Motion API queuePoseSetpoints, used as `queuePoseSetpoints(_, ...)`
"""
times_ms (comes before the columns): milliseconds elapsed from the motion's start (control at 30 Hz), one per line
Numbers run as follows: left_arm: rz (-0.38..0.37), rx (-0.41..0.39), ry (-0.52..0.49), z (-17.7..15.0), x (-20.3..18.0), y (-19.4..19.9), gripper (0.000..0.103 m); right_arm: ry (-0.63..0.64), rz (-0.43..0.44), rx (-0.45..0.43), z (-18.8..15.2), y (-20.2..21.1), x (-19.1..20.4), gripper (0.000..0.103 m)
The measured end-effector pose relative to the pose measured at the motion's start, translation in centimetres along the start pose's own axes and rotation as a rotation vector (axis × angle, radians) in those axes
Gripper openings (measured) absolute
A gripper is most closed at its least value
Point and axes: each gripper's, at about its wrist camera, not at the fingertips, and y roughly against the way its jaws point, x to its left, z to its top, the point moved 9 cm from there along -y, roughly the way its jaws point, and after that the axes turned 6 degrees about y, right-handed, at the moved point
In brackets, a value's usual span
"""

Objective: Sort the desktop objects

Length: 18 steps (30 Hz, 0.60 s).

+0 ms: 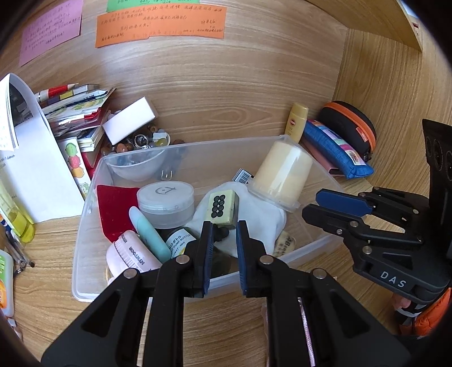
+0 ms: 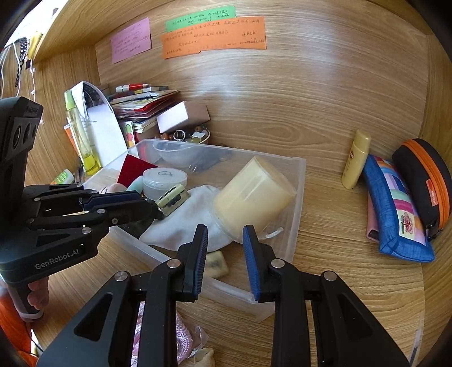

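Left tongs (image 1: 224, 225): nearly closed, the two blue-padded tips pinching the near edge of the mahjong tile (image 1: 223, 204); they reach over the front wall of the bin.
Right tongs (image 2: 225, 230): a narrow gap between the pads and nothing in it; they point at the bin's near right corner, towards the cloth and the jar beyond.
Mahjong tile: cream block with a face of eight dark circles, tilted, over the middle of the bin and above the white cloth (image 1: 262, 220).
Bin (image 1: 87, 225): clear plastic, rectangular, on the wooden table (image 1: 226, 316) and crowded with small things.
Cream jar (image 1: 282, 175): lying tilted in the bin's right part, its wide end down on the cloth.
Frosted round tub (image 1: 166, 203): left of the tile, lid up, with a red cloth (image 1: 113, 209) beside it.
Teal tube (image 1: 147, 228): leaning in front of the tub, next to a pink jar (image 1: 127, 254) in the front left corner.
Clear bowl (image 1: 135, 166): back left corner of the bin.
Right of the bin: a yellow bottle (image 1: 296, 121) upright by the back panel, a blue fabric pencil case (image 1: 336, 149) beside it, and a black case with an orange zip (image 1: 350, 121) further right.
Left of the bin: a stack of booklets (image 1: 79, 110) with a white box (image 1: 130, 122) leaning on it.
Back panel: an orange note (image 1: 161, 25) stuck up, with handwriting too small to read.
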Motion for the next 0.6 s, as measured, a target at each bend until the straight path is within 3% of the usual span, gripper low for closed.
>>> queuePoseSetpoints(167,0.004,-0.008,0.009,0.1,0.2,0.6,0.027,-0.010,0.011,0.003,0.0,0.1,0.0,0.029)
queuePoseSetpoints(233,0.009,-0.023,0.005,0.2,0.1,1.2,0.034,-0.008,-0.001,-0.003,0.1,0.4,-0.1,0.042)
queuePoseSetpoints(600,0.061,-0.088,0.001,0.4,0.4,4.1,0.064,-0.011,-0.054,-0.052,0.4,2.7,-0.3,0.068)
